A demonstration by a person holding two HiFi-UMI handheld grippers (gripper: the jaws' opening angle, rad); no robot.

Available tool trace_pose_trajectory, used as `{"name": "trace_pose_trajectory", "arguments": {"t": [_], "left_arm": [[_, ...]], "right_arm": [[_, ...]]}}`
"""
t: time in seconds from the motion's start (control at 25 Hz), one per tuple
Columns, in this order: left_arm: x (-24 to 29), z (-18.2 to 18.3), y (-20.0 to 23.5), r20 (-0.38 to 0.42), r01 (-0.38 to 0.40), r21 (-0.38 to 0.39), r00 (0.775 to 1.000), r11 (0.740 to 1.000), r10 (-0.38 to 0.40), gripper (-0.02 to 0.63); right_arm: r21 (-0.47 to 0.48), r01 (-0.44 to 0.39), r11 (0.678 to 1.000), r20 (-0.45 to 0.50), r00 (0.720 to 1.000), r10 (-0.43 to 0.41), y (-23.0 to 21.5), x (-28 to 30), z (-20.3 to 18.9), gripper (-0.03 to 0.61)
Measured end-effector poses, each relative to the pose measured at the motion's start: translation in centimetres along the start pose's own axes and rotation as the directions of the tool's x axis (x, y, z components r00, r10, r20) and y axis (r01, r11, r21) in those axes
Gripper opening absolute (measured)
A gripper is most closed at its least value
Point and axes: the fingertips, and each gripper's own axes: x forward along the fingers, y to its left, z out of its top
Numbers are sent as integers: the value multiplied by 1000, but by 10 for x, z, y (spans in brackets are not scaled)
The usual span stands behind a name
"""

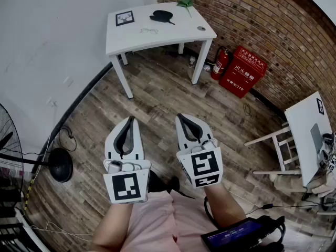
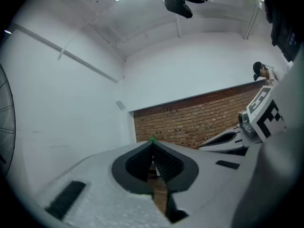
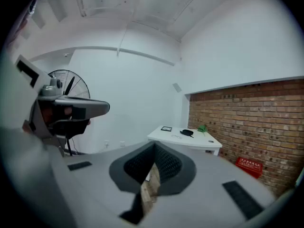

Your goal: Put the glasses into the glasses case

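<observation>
On the far white rectangular table, thin wire-framed glasses lay near the black oval glasses case. My left gripper and right gripper were both pressed together, empty. Tiny from here, but likely light and fragile; I'd pinch the bridge.

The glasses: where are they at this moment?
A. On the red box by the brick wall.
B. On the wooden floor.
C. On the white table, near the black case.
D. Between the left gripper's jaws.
C: the head view shows the glasses lying on the white table, a little apart from the black glasses case, while the left gripper and right gripper are shut and empty.
</observation>
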Motion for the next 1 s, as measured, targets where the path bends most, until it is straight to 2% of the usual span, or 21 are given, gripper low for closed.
{"name": "trace_pose_trajectory", "arguments": {"t": [0.28, 0.32, 0.44, 0.76, 1.0], "left_arm": [[-2, -1, -7, -9, -3, -2, 1000, 1000, 3, 5], [-1, -1, -8, -11, -6, -1, 1000, 1000, 6, 5], [-2, -1, -14, -9, -19, 5, 1000, 1000, 19, 5], [7, -12, -21, -33, -36, -1, 999, 999, 36, 5], [49, -31, -3, -57, -42, -20, 997, 999, 41, 5]], "right_arm": [[15, 23, 1000, 21, 999, -24, -11, -7, -1, 9], [22, 18, 1000, 18, 1000, -18, -13, -7, -1, 83], [17, 9, 1000, 14, 1000, -10, -19, -10, -5, 150], [-4, 15, 1000, 25, 1000, -15, -36, -3, -7, 135], [-6, 15, 1000, 3, 1000, -15, -54, 38, -15, 132]]}}
